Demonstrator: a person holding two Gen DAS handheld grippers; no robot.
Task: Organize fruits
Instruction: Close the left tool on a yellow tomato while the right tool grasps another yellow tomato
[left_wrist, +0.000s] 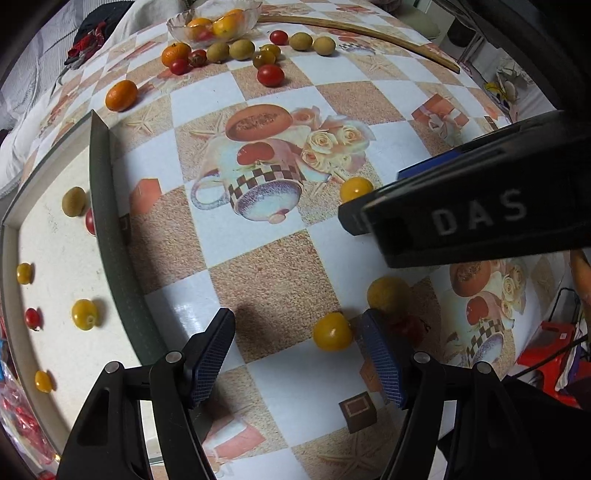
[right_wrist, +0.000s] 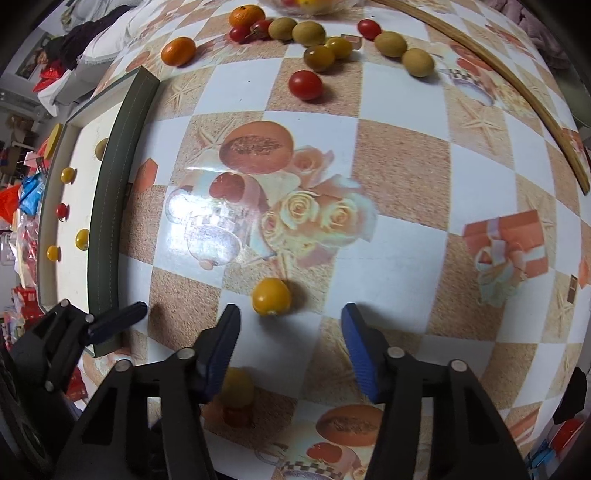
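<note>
Above the checkered desk (right_wrist: 402, 162) both grippers gape wide and empty: the right gripper (right_wrist: 290, 343) just short of a yellow tomato (right_wrist: 271, 296), the left gripper (left_wrist: 297, 354) beside another yellow tomato (left_wrist: 332, 331); left of them runs the tray's dark wall (left_wrist: 110, 229), a red fruit half hidden behind it

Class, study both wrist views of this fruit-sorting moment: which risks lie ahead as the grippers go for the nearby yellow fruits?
1. The right gripper is open with a round yellow fruit just beyond its fingertips; a nudge might roll it across the smooth tablecloth.
2. The left gripper is open with another yellow fruit beside its right finger; closing may push it aside.
3. Both grippers work close together, so they could collide.
</note>
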